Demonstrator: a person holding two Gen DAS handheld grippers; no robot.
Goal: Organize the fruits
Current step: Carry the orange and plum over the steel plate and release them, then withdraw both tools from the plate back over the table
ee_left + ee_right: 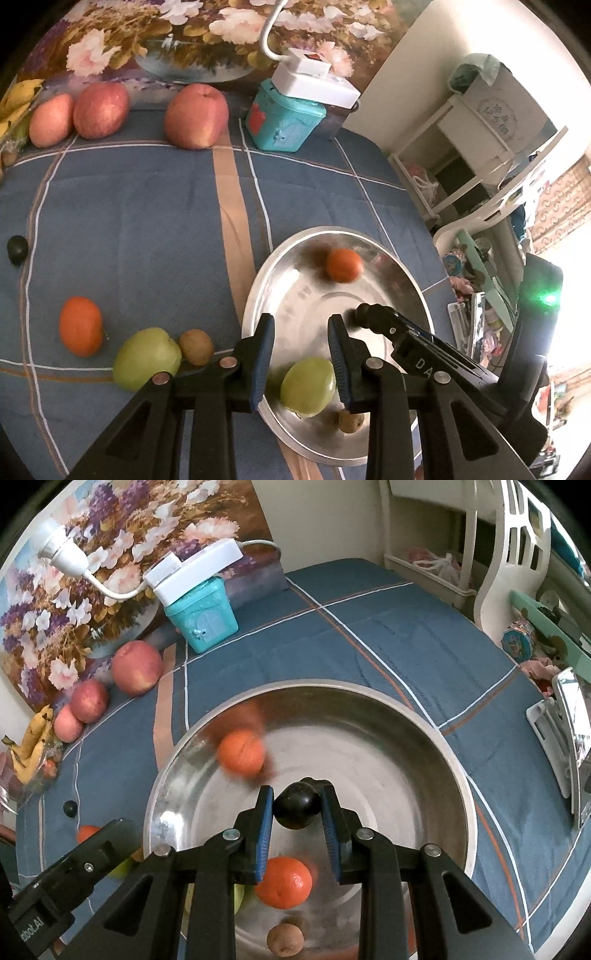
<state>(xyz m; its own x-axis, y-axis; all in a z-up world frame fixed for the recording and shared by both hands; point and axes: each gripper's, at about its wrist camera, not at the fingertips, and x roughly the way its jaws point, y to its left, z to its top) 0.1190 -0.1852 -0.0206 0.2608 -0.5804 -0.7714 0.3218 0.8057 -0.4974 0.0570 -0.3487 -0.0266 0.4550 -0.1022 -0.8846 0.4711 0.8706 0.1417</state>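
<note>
A steel bowl (413, 295) (436, 738) sits on the blue checked cloth. In it lie an orange (344, 265) (242, 752), a green fruit (308, 386), a brown kiwi (351, 421) (285, 939) and, in the right wrist view, a second orange (284, 882). My left gripper (301, 328) is open and empty, just above the green fruit. My right gripper (297, 805) is shut on a dark plum (295, 805) over the bowl; it also shows in the left wrist view (365, 314). On the cloth lie an orange (80, 325), a green fruit (147, 358), a kiwi (196, 347) and a dark plum (17, 249).
Three red apples (195, 115) (100, 109) (50, 120) and bananas (16, 101) lie at the back by a flower picture. A teal box (284, 118) bears a white power strip (314, 79). A white shelf (480, 147) stands right of the table edge.
</note>
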